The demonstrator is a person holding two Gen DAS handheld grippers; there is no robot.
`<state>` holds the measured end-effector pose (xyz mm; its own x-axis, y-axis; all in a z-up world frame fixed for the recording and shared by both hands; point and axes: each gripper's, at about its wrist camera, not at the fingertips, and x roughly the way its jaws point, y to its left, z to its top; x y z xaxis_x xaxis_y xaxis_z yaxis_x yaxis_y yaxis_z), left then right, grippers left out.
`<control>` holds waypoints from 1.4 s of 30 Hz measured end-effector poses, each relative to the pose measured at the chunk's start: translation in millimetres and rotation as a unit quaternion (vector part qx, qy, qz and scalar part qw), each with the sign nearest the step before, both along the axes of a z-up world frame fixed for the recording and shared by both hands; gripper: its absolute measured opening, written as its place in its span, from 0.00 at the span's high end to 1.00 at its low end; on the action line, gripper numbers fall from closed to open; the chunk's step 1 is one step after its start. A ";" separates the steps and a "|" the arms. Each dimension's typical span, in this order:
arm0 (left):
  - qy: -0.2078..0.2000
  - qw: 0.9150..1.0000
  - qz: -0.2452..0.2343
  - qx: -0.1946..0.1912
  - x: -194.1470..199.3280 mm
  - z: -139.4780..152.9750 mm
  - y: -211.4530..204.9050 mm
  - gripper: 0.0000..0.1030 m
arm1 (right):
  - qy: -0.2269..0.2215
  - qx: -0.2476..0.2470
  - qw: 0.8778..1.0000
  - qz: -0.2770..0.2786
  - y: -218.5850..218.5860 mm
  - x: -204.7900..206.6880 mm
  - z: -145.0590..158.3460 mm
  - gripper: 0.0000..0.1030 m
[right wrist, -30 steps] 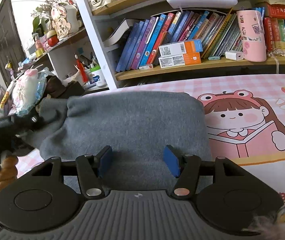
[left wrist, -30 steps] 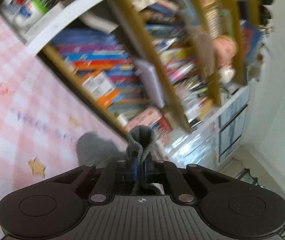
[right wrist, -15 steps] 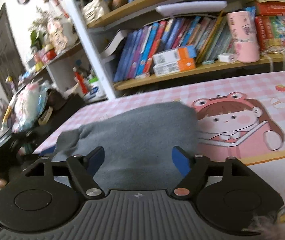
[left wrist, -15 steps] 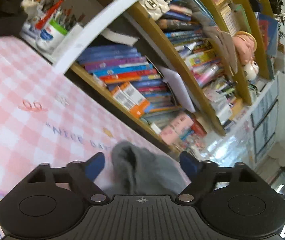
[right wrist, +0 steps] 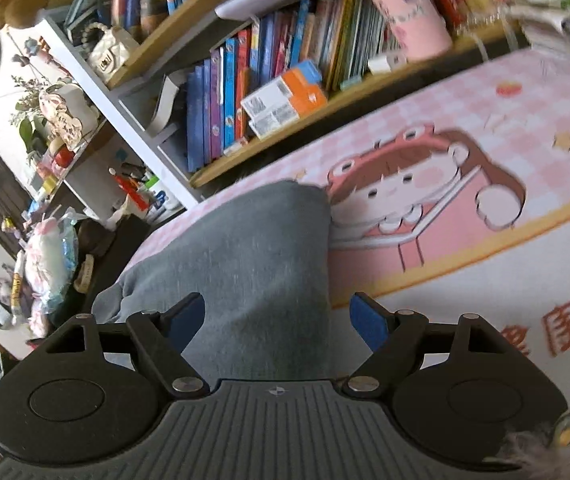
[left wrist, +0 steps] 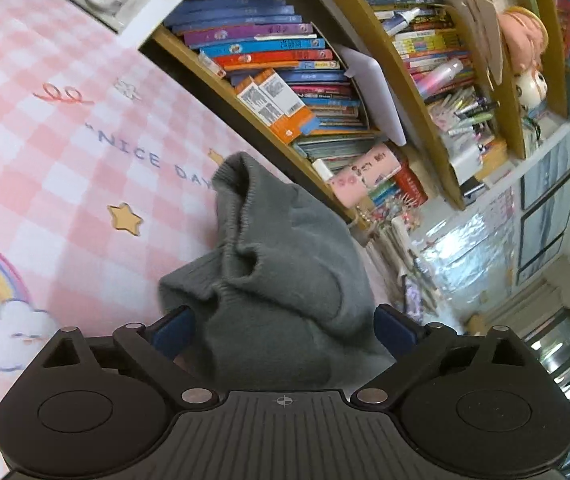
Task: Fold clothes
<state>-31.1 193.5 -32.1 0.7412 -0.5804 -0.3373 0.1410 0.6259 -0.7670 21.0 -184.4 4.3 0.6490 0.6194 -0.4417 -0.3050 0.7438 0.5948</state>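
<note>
Grey knitted garment (left wrist: 285, 280) bunched on pink checked table (left wrist: 45, 152) by wooden bookshelf (right wrist: 269, 136). Left gripper (left wrist: 283, 330) and right gripper (right wrist: 277, 318) spread wide above, gripping nothing.

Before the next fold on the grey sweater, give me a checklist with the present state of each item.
1. Left gripper open: ok, jaws spread wide with the grey sweater between them, not pinched.
2. Right gripper open: ok, jaws apart over the sweater's edge.
3. Sweater resting on the pink mat: ok.
4. Sweater lying flat: not ok, the ribbed edge is bunched and standing up in the left wrist view.
5. Fold edges aligned: cannot tell, both views show only part of the garment.
6. Space to the right of the sweater: ok, bare mat there.
</note>
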 end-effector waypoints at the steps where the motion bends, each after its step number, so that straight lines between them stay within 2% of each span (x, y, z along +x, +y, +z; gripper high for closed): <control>1: 0.005 1.000 -0.003 -0.012 5.0 -0.4 -1.3 0.05 | 0.004 0.001 1.000 0.004 2.0 0.8 -0.9 0.25; 3: 0.014 1.000 -0.004 -0.023 14.0 -0.3 -4.0 0.05 | 0.011 0.004 1.000 0.014 7.2 3.3 -2.4 0.26; 7: 0.033 0.999 0.006 -0.003 29.1 3.3 -12.8 0.07 | 0.014 -0.003 0.999 0.030 18.7 6.6 -3.6 0.30; 9: 0.035 0.999 0.012 0.010 32.3 4.8 -17.8 0.10 | 0.011 -0.009 0.999 0.035 23.0 7.2 -3.2 0.38; 11: 0.025 0.999 0.017 0.032 30.6 7.6 -21.5 0.21 | 0.002 -0.014 0.999 0.040 25.5 4.6 -0.5 0.55; 12: 0.021 0.999 0.020 0.043 29.7 9.0 -23.3 0.29 | -0.010 -0.023 0.999 0.045 27.0 1.4 3.0 0.59; 14: 0.011 0.997 0.026 0.065 28.0 11.8 -27.0 0.34 | -0.035 -0.041 0.997 0.054 29.8 -5.1 9.9 0.67; 17: -0.001 0.995 0.019 0.097 28.4 15.9 -31.5 0.35 | -0.044 -0.058 0.996 0.059 31.0 -7.1 13.1 0.67; 18: 0.003 0.996 0.015 0.091 30.4 14.7 -29.0 0.35 | -0.037 -0.053 0.996 0.058 29.8 -4.2 10.9 0.66; 20: 0.011 0.997 0.009 0.076 34.4 12.0 -23.9 0.32 | -0.022 -0.043 0.997 0.054 26.9 1.3 6.6 0.52; 23: 0.023 0.999 0.002 0.044 39.7 6.3 -15.1 0.25 | -0.003 -0.027 0.999 0.043 23.0 8.9 1.5 0.43; 27: 0.037 0.999 0.001 0.005 47.7 -1.6 -7.4 0.20 | 0.035 0.014 0.999 0.038 19.5 20.4 -7.6 0.39; 31: 0.038 0.999 0.007 0.000 51.7 -2.2 -9.4 0.22 | 0.055 0.036 0.997 0.038 20.9 26.6 -13.2 0.38; 33: 0.033 0.999 0.011 0.005 52.0 -1.2 -11.4 0.22 | 0.052 0.032 0.997 0.042 23.2 26.9 -12.2 0.44; 34: 0.029 0.999 0.013 0.008 51.9 -0.3 -12.3 0.24 | 0.046 0.029 0.998 0.045 24.0 26.1 -10.7 0.51; 35: 0.025 1.000 0.015 0.012 51.7 0.5 -13.3 0.27 | 0.039 0.027 0.998 0.047 24.8 25.3 -9.2 0.58; 37: 0.017 1.000 0.018 0.018 51.3 2.1 -15.1 0.35 | 0.018 0.018 0.998 0.051 26.0 23.9 -4.0 0.65; 42: -0.002 0.999 0.027 0.033 50.8 6.2 -19.3 0.39 | -0.032 -0.021 0.998 0.054 33.5 22.1 9.3 0.71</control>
<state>19.7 174.2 -25.9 0.7722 -0.5158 -0.3710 0.1086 0.6824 -0.7229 43.1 -150.9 13.6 0.6066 0.6693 -0.4290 -0.4216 0.7283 0.5402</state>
